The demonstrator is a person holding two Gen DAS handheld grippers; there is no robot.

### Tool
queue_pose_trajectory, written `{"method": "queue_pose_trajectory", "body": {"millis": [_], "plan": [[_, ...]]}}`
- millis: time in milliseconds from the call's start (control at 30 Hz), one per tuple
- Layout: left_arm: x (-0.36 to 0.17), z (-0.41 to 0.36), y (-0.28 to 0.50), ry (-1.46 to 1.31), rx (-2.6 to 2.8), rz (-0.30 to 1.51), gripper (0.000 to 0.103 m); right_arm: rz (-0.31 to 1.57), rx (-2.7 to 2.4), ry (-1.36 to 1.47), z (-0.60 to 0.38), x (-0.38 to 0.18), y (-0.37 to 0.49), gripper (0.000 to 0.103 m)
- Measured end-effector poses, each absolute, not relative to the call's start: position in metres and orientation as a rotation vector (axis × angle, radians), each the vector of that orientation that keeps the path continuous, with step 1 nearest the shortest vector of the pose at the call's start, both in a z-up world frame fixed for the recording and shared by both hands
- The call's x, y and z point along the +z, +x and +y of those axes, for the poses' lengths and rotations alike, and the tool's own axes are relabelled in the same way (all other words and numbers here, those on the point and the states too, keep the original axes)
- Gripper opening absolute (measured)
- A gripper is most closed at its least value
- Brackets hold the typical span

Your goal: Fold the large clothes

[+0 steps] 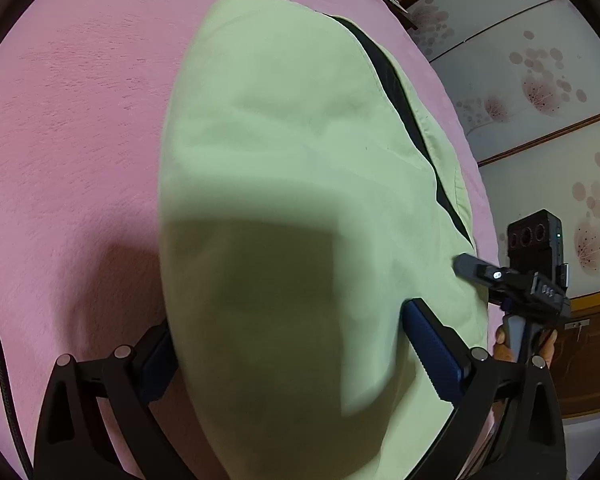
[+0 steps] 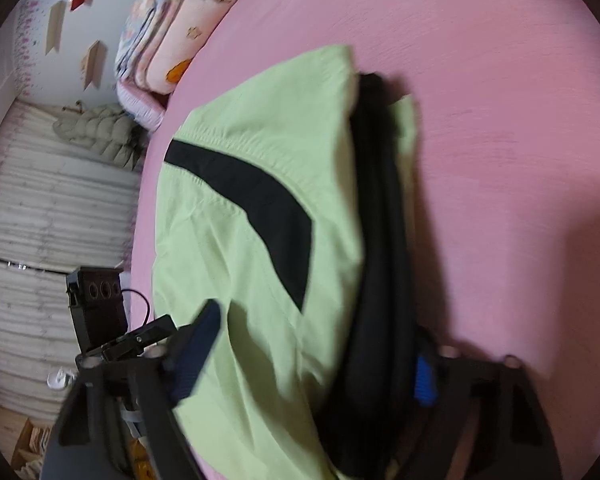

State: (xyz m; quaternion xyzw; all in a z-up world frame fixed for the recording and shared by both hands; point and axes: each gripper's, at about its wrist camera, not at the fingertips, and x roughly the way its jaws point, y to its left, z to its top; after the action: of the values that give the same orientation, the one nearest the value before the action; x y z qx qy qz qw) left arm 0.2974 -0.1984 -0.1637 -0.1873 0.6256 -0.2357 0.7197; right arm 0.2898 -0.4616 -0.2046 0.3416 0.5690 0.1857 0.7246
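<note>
**Green garment folded on the pink bed, both grippers at its near end**

A light green garment (image 1: 292, 152) with black panels lies folded on the pink bed (image 1: 72, 120), reaching from the near edge toward the bed's far side. A black stripe (image 2: 256, 208) curves across its top layer, and a thick black fold (image 2: 380, 260) runs along one side.

The left gripper (image 1: 288, 352) stands with its jaws wide apart, the cloth's near end lying between them — whether the blue pads (image 1: 428, 344) press on the fabric cannot be told. The right gripper (image 2: 308, 364) likewise straddles the near end, jaws wide; one finger is partly hidden behind the black fold, so a hold on it cannot be judged.

Around the bed: a stack of patterned quilts (image 2: 160, 40) at the far corner, a grey padded bundle (image 2: 100, 136) beside a white ribbed surface (image 2: 52, 232), and flowered sliding panels (image 1: 540, 80) past the other edge. A hand (image 1: 504, 344) grips the right tool's handle — nothing else lies on the garment.
</note>
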Motion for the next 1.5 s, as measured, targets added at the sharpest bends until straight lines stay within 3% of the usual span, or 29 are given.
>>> {"method": "queue_pose_trajectory", "body": {"millis": [100,167,233,333,367,433,633,1033,1267,1500], "plan": [[-0.165,-0.2,0.298,-0.413,-0.52,1.382,0.099,1.244,0.424,0.719,-0.45,-0.207,0.293,0.062],[-0.162,-0.198,0.295,-0.391,-0.506,1.374,0.09,1.243,0.437,0.735,-0.446,-0.21,0.293,0.039],[-0.156,-0.199,0.29,-0.356,-0.488,1.355,0.074,1.228,0.449,0.761,-0.444,-0.211,0.289,0.023],[-0.138,-0.201,0.282,-0.313,-0.483,1.316,0.053,1.183,0.426,0.719,-0.435,-0.199,0.28,0.016],[-0.134,-0.202,0.279,-0.311,-0.481,1.307,0.05,1.17,0.416,0.702,-0.432,-0.193,0.278,0.014],[-0.122,-0.202,0.273,-0.296,-0.476,1.287,0.043,1.147,0.39,0.66,-0.422,-0.178,0.27,0.013],[-0.081,-0.184,0.238,-0.209,-0.471,1.271,0.042,1.147,0.325,0.544,-0.385,-0.14,0.241,0.011],[0.01,-0.035,0.188,-0.155,-0.429,1.271,0.043,1.151,0.428,0.53,-0.24,-0.072,0.188,0.011],[0.058,0.08,0.243,-0.091,-0.373,1.206,0.043,1.089,0.515,0.466,-0.126,-0.035,0.238,0.01],[0.062,0.179,0.365,-0.015,-0.358,1.116,0.045,0.978,0.533,0.446,-0.017,-0.029,0.367,0.011]]}}
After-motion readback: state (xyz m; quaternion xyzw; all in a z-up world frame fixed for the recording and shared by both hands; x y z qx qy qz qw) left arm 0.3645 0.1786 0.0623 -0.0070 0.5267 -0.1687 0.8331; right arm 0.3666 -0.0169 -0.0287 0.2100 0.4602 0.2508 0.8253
